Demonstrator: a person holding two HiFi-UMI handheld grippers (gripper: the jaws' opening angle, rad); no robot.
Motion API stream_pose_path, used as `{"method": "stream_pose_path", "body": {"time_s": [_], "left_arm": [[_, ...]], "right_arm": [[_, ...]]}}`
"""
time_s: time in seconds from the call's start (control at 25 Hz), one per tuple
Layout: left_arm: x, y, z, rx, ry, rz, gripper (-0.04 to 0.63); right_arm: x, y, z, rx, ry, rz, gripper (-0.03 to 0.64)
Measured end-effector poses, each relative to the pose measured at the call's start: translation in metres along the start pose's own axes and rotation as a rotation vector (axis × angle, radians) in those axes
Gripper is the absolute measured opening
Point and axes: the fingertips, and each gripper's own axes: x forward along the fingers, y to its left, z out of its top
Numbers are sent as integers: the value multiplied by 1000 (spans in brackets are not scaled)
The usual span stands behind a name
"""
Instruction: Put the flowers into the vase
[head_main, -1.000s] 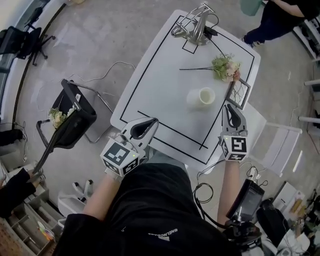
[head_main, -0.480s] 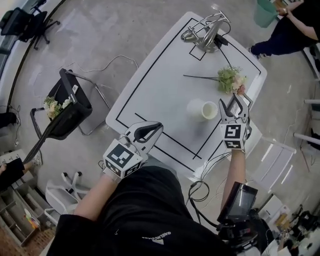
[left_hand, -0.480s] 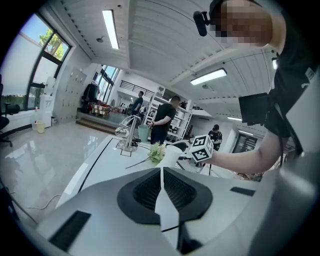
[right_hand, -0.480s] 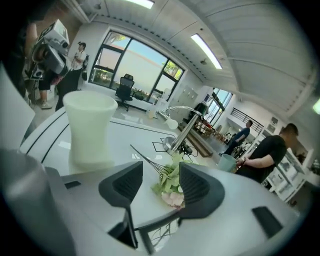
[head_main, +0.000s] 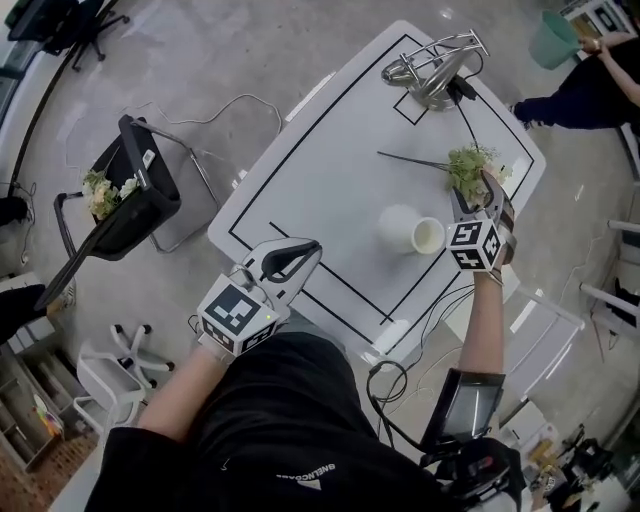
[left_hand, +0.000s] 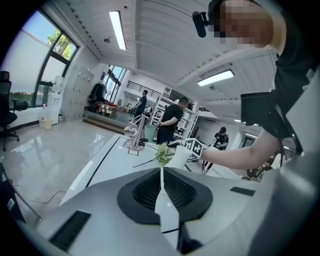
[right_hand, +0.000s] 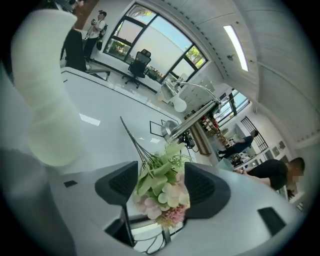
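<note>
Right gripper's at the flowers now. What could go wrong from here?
1. The right gripper, whose jaws have just been opening, straddles the blooms of the flowers, not the stems. Closing here may crush them.
2. The flowers lie near the right edge of the table, so a nudge could push them off.
3. The vase stands close by with nothing steadying it. The left gripper is shut and back at the near edge, so a careless swing could topple the vase.

Black short-sleeved shirt (head_main: 290, 420) bears a small white logo (head_main: 312, 472).
</note>
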Motion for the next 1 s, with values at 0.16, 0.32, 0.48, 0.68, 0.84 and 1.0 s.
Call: {"method": "stream_pose_path", "body": {"time_s": [0.16,0.32,0.48,0.68,0.84,1.0], "left_arm": [[-3,7,-4,-15,4,15,6],[-8,15,-7,-33,5,36,6],[-11,21,-10,-49,7,51,6],[-15,27,-13,-65,7,62,6],[-20,32,-14,-75,3,69,6],[-24,38,-15,-87,-1,80,6]], "right_arm": [[24,4,-10,-26,58,37,278],[42,12,-17,-32,100,82,279],[55,14,-24,-39,128,101,278],[68,15,-28,-47,152,92,278],[72,14,-30,-56,166,66,278],[78,14,-33,-76,187,59,272]]}}
